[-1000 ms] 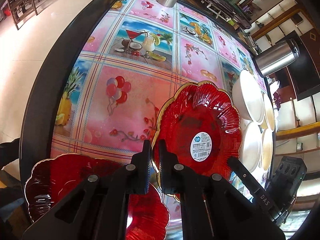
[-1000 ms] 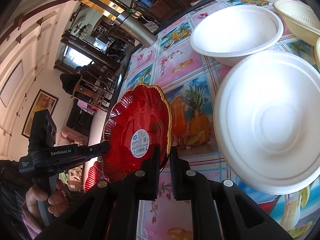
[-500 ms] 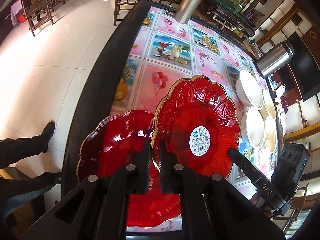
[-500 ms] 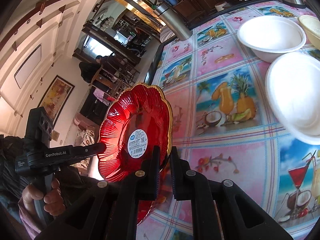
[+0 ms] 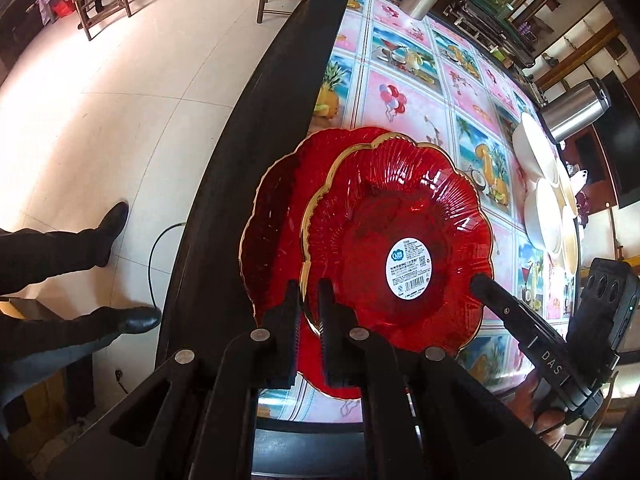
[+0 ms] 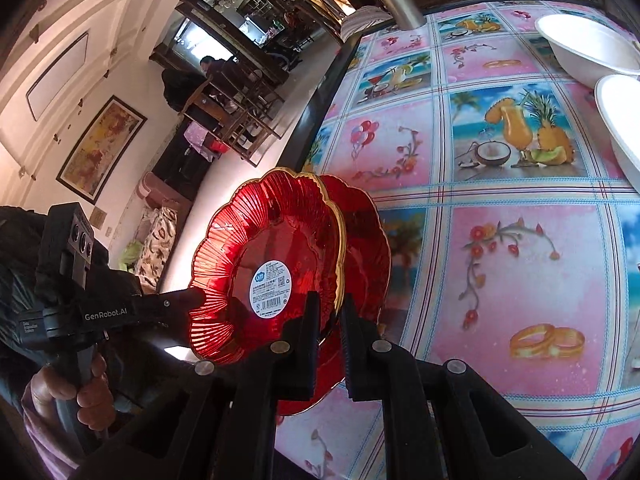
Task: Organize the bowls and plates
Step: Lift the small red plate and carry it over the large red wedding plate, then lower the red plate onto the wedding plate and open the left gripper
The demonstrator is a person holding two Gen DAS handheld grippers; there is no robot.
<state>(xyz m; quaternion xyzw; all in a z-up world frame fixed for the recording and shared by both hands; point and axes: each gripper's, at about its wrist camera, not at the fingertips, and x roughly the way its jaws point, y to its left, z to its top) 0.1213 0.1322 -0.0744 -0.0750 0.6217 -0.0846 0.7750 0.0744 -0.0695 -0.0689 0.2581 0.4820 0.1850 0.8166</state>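
Red plate [image 5: 396,240], pinched at opposite rims by left gripper [image 5: 309,312] and right gripper [image 6: 329,320], has travelled from mid-table to above the second plate [image 5: 276,216], ready for stacking

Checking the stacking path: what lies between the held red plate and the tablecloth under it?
A second red plate lies there, under the held red plate; both wrist views show it.

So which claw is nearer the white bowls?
Right. The right claw grips the held red plate by the rim facing the white bowls. The left claw grips its opposite rim, farther from them.
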